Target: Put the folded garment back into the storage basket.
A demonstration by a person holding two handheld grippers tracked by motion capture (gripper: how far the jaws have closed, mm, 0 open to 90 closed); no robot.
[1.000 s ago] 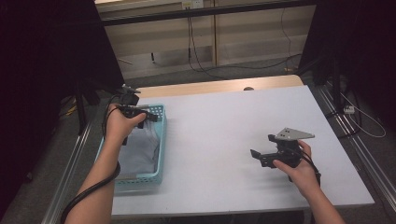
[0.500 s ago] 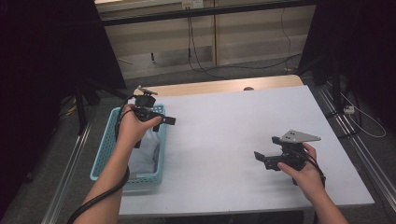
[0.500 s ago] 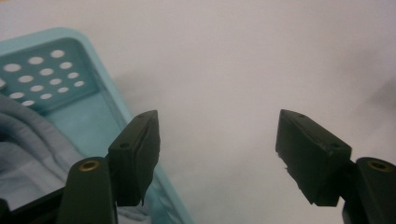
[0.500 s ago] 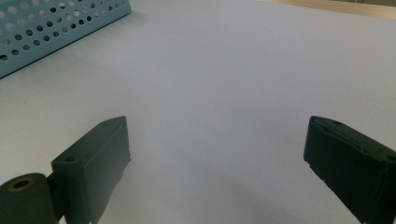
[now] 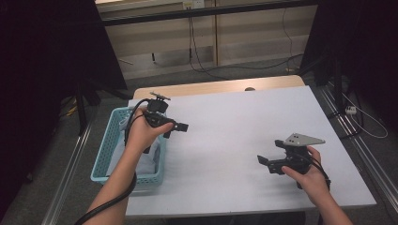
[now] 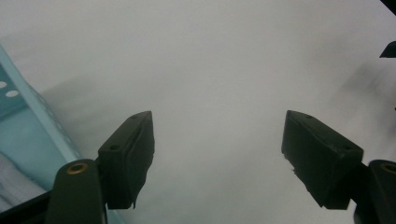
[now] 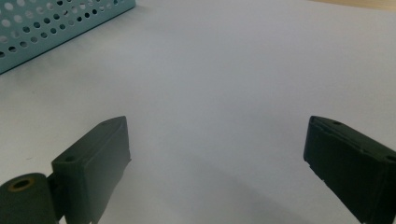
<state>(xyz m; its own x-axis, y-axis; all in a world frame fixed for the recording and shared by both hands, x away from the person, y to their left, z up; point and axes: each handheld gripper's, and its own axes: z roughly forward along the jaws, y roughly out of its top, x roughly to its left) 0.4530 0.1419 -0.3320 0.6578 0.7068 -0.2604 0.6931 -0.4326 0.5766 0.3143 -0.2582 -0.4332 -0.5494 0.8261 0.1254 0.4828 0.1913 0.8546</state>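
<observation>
Nearby, the blue basket (image 5: 105, 154) flanks the left gripper (image 5: 180, 127), just spreading, empty.

A lab test bay: white table (image 5: 244, 122), dark curtains (image 5: 42, 70), floor cables (image 5: 202, 51).

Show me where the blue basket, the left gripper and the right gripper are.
blue basket (image 5: 104, 152): high view, on its left wall.
left gripper (image 5: 180, 127): high view, between its fingertips.
right gripper (image 5: 261, 161): high view, between its fingertips.
</observation>
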